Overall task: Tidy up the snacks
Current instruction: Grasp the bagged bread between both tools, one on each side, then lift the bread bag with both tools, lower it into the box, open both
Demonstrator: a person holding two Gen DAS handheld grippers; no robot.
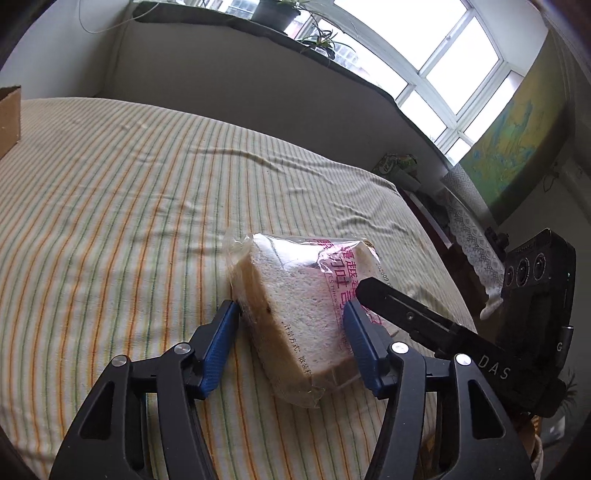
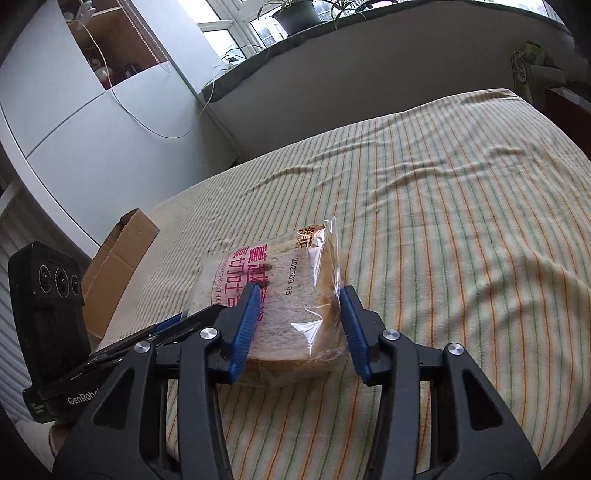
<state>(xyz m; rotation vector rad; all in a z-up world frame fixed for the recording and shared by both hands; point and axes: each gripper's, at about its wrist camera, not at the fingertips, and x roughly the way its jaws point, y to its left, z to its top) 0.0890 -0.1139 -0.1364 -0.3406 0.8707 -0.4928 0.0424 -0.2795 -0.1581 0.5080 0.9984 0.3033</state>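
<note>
Bread in a clear printed packet (image 1: 295, 314) lies near the front edge of the striped bedcover (image 1: 110, 206), and both tools bracket it from opposite ends, probably so the soft, slippery pack can be lifted level without sagging. The left gripper (image 1: 291, 325) stands about half open, its blue pads right against the packet's sides; whether they press cannot be told. The right gripper (image 2: 299, 317) is likewise half open around the other end, one pad over the wrapper, the other just beside the crust. Farther left, a cardboard box (image 2: 118, 273) waits open at the bed's edge, seemingly the destination. Potted plants (image 2: 295, 14) line the far windowsill.
</note>
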